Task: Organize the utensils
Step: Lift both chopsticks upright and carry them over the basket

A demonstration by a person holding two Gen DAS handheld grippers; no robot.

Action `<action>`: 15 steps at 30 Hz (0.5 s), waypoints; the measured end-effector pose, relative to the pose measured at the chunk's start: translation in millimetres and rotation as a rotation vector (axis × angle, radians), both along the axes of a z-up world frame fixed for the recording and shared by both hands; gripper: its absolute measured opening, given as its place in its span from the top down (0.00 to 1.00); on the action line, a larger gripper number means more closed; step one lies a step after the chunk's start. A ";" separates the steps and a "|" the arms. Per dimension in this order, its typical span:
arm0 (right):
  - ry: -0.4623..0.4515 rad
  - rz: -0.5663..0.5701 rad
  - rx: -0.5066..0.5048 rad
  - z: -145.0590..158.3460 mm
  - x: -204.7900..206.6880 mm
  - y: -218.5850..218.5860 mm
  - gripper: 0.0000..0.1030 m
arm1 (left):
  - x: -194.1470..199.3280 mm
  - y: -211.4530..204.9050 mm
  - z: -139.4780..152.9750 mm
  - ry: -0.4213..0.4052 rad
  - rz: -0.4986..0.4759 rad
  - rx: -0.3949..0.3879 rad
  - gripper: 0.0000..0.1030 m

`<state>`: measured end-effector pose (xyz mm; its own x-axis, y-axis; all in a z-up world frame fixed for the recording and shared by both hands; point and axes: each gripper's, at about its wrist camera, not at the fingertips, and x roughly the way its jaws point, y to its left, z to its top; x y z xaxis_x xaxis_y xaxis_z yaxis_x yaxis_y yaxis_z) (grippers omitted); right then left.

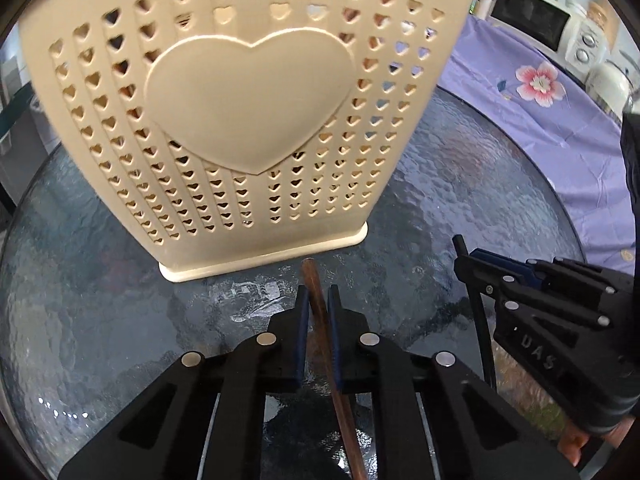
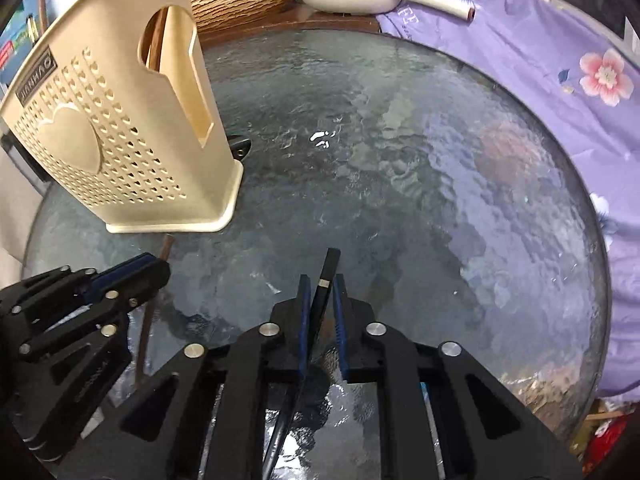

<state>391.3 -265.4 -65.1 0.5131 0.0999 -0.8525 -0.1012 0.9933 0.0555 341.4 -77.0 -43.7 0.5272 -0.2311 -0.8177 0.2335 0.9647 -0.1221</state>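
Chopsticks: left gripper (image 1: pixel 318 300) jaws clench brown chopstick (image 1: pixel 320 320), right gripper (image 2: pixel 322 292) black chopstick (image 2: pixel 326 280) (both angled down).

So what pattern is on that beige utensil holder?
Rows of small heart-shaped holes around one large raised heart on the utensil holder, clearest in the left wrist view.

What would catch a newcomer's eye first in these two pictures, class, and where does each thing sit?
First, the cream utensil holder with its big raised heart, standing upright on the round glass table just beyond both grippers. Next, the left gripper shut on a brown wooden stick, whose tip points at the holder's base. Beside it, the right gripper is shut on a black stick, with a purple flowered cloth behind the table.
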 end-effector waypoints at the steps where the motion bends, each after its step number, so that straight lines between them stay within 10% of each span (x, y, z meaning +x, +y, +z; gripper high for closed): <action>1: -0.005 0.001 -0.004 -0.6 -0.3 -0.2 0.89 | -0.5 1.4 0.0 -0.001 0.006 -0.007 0.92; 15: -0.037 -0.048 0.279 5.4 -9.5 -41.5 0.92 | -11.0 17.3 25.3 -0.007 0.029 -0.174 0.93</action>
<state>381.8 -306.9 -59.7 0.5531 0.3030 -0.7761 -0.0611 0.9437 0.3250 330.4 -59.7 -18.4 0.5411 -0.3534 -0.7631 0.2076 0.9354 -0.2860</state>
